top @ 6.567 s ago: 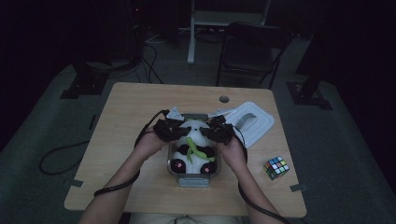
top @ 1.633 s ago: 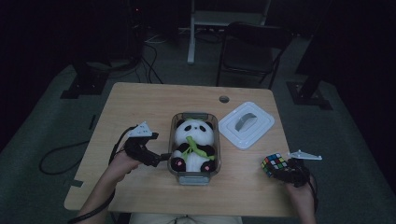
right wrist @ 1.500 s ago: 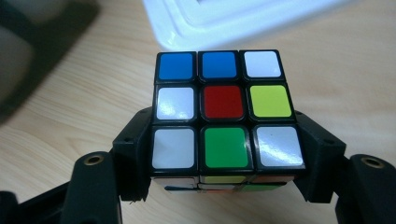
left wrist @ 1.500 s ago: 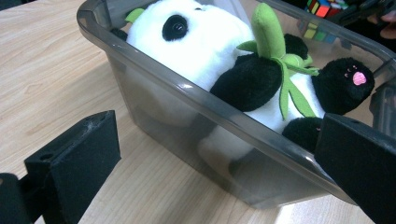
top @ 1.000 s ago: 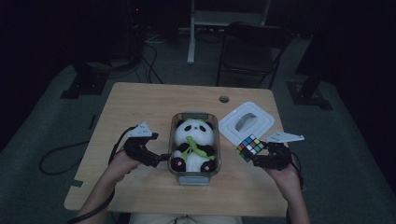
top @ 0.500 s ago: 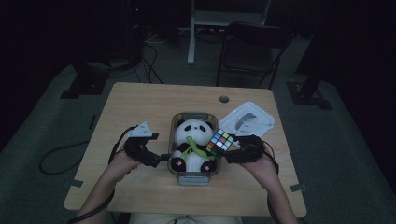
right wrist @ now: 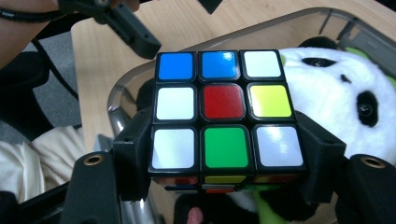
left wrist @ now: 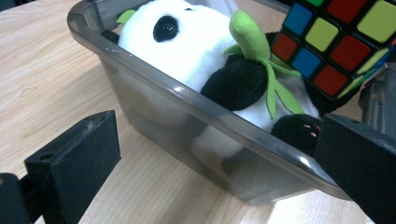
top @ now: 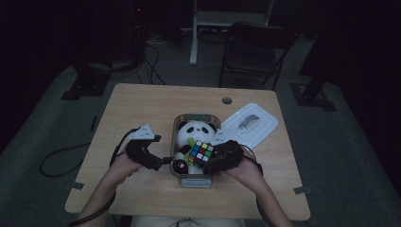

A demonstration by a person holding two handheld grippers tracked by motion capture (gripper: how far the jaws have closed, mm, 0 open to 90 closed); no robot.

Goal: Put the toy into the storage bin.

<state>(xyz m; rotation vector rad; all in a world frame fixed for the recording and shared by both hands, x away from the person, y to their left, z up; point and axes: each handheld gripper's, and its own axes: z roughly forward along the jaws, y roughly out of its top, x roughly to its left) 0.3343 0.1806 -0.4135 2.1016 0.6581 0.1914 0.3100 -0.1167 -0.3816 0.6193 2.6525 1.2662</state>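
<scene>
High view is dim & grainy; the room beyond the pale wooden table (top: 142, 109) sinks to near black. Both gripper views are far brighter. Glare streaks the rim of the smoky clear plastic bin (left wrist: 196, 109), and the glossy multicoloured puzzle cube (right wrist: 224, 112) is sharp w/ soft sheen. Near black jaws look slightly soft.

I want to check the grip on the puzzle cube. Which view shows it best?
The right gripper view: the puzzle cube faces the camera, clamped between the right gripper jaws over the panda. The high view shows the cube small above the bin. The left gripper view catches one corner.
</scene>
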